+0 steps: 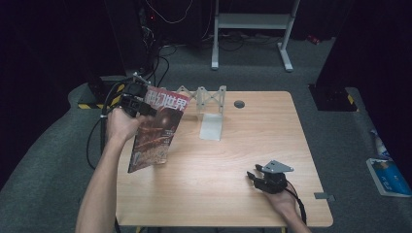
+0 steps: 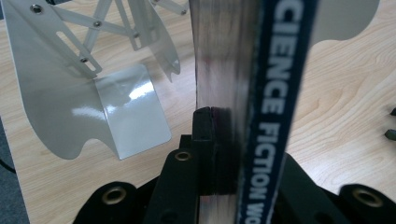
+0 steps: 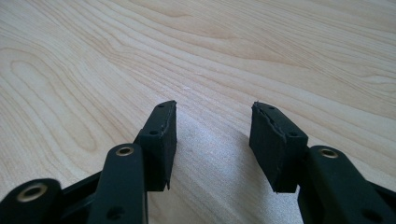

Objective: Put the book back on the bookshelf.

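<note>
High view, nearest: right hand (image 1: 284, 198) rests low on the table (image 1: 233, 160), near its front right edge, bearing the right tool (image 1: 255, 175) with a grey three-cornered plate on top.
Right tool state: jaws stand apart with nothing between them; in the right gripper view bare wood grain shows in the gap, and the pads (image 3: 163, 140) hang just above the table surface.
Left forearm: comes in from the bottom left and rises to the left hand (image 1: 121, 124) over the table's left edge.
Left tool (image 1: 141, 104): clamped on the magazine (image 1: 158, 131) near its upper corner; a black cable trails off it to the left.
Magazine: held clear of the table, tilted, its red cover facing the camera, its lower end hanging over the left part of the table.
Left gripper view: the magazine's spine (image 2: 275, 112) runs upright between the jaws, dark blue with white letters reading SCIENCE FICTION; one black pad (image 2: 204, 140) presses flat on the glossy cover.
Middle distance: white metal book stand (image 1: 211, 114) stands upright toward the table's far side, just right of the magazine and apart from it; its flat base plate (image 2: 135, 109) lies on the wood.
Farther: a round grey grommet (image 1: 239, 104) is set in the table near the far edge.
Beyond: grey carpet (image 1: 252, 73) and the white legs of a frame (image 1: 252, 29).
</note>
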### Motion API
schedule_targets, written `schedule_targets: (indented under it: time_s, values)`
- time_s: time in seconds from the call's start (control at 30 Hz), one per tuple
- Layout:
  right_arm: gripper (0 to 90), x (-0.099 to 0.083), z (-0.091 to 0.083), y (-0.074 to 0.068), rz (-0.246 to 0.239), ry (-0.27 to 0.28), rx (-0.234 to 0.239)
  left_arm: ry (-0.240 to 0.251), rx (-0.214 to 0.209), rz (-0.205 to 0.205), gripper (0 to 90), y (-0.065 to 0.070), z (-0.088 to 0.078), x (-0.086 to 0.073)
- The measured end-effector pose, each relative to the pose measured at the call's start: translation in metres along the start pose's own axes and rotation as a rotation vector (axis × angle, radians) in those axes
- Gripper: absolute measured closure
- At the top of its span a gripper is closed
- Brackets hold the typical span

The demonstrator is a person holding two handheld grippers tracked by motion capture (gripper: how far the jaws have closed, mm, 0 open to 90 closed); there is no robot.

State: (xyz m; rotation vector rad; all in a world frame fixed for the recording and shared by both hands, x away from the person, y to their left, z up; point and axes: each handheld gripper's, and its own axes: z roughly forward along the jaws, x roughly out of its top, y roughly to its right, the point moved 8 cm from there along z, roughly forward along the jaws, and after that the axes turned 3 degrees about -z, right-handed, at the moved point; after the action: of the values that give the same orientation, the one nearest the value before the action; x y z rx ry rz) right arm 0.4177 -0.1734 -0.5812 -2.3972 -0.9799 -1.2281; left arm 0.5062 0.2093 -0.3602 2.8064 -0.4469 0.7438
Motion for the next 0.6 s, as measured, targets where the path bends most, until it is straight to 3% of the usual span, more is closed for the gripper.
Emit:
schedule_targets:
  time_s: [0.23, 0.6]
  values:
    - [51.1, 0.0, 0.0, 0.0, -0.001, 0.0, -0.002, 0.034, 0.023, -0.046, 82.9, -0.013, -0.005, 0.0]
    - [51.1, 0.0, 0.0, 0.0, -0.001, 0.0, -0.005, 0.126, 0.05, -0.125, 83.3, -0.04, -0.023, -0.002]
